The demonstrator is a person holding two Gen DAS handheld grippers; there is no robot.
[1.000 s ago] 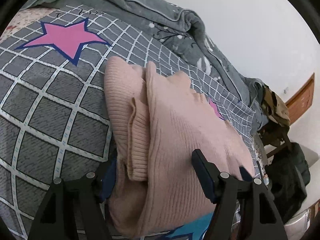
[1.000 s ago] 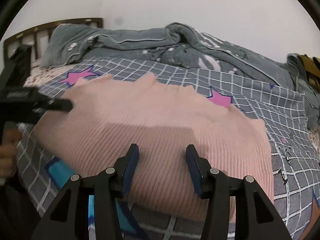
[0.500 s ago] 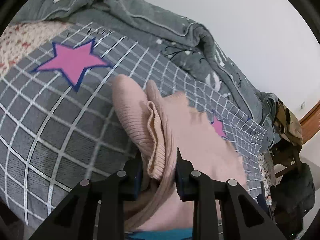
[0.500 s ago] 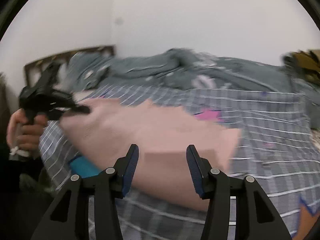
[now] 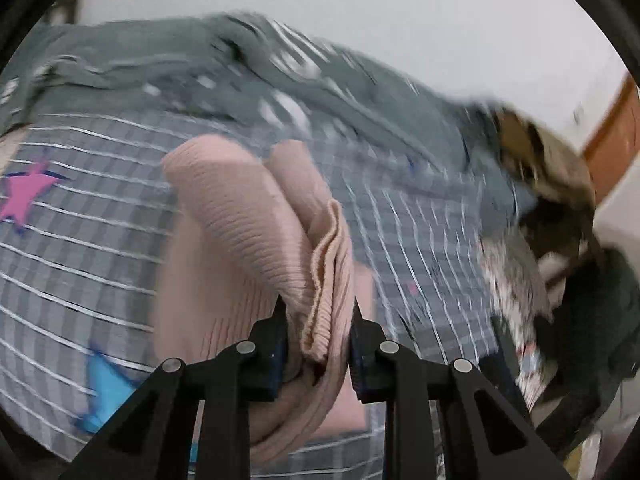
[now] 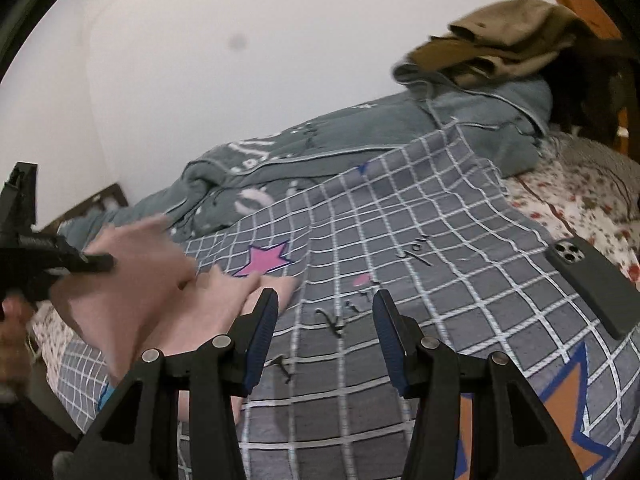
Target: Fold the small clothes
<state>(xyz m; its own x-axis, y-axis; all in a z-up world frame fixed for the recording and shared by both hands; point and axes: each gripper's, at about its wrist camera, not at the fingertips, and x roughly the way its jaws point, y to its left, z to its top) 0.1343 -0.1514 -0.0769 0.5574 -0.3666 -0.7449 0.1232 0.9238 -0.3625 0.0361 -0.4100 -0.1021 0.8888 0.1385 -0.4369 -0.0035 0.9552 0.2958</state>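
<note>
The left tool [image 5: 318, 334] pinches a bunched ribbed edge of the pink sweater [image 5: 256, 216] between its two fingers, and the cloth is lifted a little above the grey checked bedsheet [image 5: 80, 240]. The rest of the sweater lies on the bed under it. The right tool [image 6: 325, 320] has its fingers spread and holds nothing; it is over the sheet, just beside the sweater's right end. A dark phone [image 6: 592, 284] lies on the sheet, well apart to the right.
</note>
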